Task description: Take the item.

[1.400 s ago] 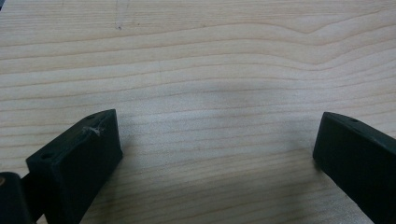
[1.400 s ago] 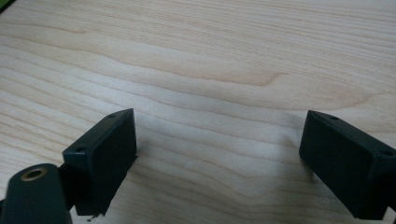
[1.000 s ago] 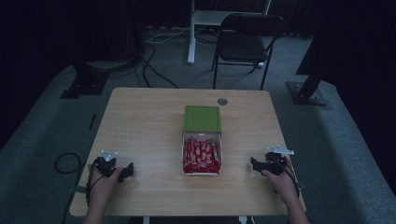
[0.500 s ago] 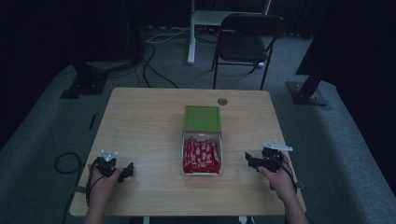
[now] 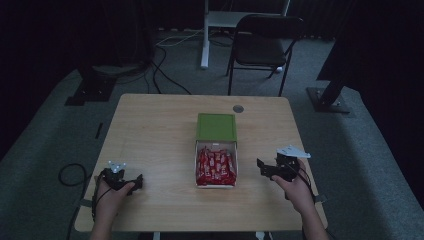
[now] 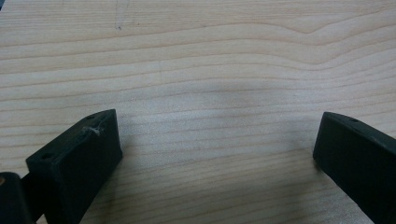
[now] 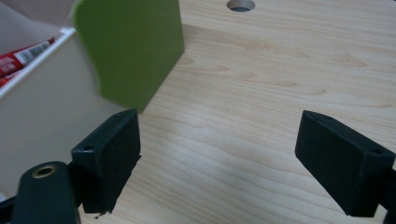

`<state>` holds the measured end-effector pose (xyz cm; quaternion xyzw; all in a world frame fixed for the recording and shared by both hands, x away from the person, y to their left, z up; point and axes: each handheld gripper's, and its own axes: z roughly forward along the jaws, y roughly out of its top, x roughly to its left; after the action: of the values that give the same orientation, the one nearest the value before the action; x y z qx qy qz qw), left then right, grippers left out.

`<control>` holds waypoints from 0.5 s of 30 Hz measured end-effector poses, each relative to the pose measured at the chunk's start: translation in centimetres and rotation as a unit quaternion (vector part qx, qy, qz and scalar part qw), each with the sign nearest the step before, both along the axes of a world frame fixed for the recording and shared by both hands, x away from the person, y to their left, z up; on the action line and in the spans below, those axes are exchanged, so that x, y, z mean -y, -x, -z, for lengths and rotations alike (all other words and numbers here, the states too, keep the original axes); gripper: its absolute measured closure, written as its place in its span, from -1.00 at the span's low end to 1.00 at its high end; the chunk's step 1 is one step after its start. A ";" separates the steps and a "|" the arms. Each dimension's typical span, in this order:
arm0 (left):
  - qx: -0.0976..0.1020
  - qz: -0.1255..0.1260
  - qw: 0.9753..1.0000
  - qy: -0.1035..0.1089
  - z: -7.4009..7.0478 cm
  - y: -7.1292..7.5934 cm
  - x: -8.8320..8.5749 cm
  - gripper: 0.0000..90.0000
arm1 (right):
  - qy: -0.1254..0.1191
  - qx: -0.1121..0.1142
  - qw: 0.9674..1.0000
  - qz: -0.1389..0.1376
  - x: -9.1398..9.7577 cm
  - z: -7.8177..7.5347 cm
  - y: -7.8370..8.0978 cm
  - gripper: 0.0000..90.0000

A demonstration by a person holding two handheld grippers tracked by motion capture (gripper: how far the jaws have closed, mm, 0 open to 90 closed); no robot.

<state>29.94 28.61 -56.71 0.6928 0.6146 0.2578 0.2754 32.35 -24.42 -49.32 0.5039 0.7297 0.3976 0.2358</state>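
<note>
Open white box (image 5: 216, 167) at the middle of the tabletop (image 5: 150, 135), nearer the front edge, packed with red wrapped bars (image 5: 216, 169); green lid (image 5: 216, 127) folded back toward the far edge. Right tool (image 5: 264, 168) just beside the box's right wall, jaws spread wide, holding nothing. Left tool (image 5: 136, 182) near the front left corner, jaws wide over bare wood, well apart from the box.

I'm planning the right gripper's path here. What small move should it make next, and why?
Probably ease the right gripper a little further left toward the open box. Its jaws stand wide apart with only bare table between them, and the box wall and green lid sit just to their left; the red packets lie inside.
</note>
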 end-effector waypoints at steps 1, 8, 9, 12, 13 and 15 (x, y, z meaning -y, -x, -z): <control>0.000 0.000 1.000 0.000 0.0 0.0 0.0 -0.96 | -0.001 0.000 1.000 -0.001 -0.1 -0.1 0.0 -0.69; -0.001 -0.001 1.000 0.000 0.0 0.0 0.0 -0.96 | -0.009 0.007 1.000 -0.011 -1.1 -1.0 0.1 -0.69; 0.000 -0.001 1.000 0.000 0.0 0.0 0.0 -0.96 | -0.010 0.009 1.000 -0.013 -1.3 -1.1 0.1 -0.69; 0.000 -0.001 1.000 0.000 0.0 0.0 0.0 -0.96 | -0.011 0.012 1.000 -0.022 -1.8 -1.5 0.1 -0.69; 0.000 -0.001 1.000 0.000 0.0 0.0 0.0 -0.96 | -0.011 0.013 1.000 -0.024 -1.9 -1.5 0.1 -0.69; -0.001 -0.001 1.000 0.000 0.0 0.0 0.0 -0.96 | -0.013 0.014 0.999 -0.028 -2.2 -1.7 0.1 -0.69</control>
<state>29.97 28.59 -56.71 0.6925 0.6153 0.2578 0.2747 32.21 -22.20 -47.66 0.4808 0.7349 0.4204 0.2280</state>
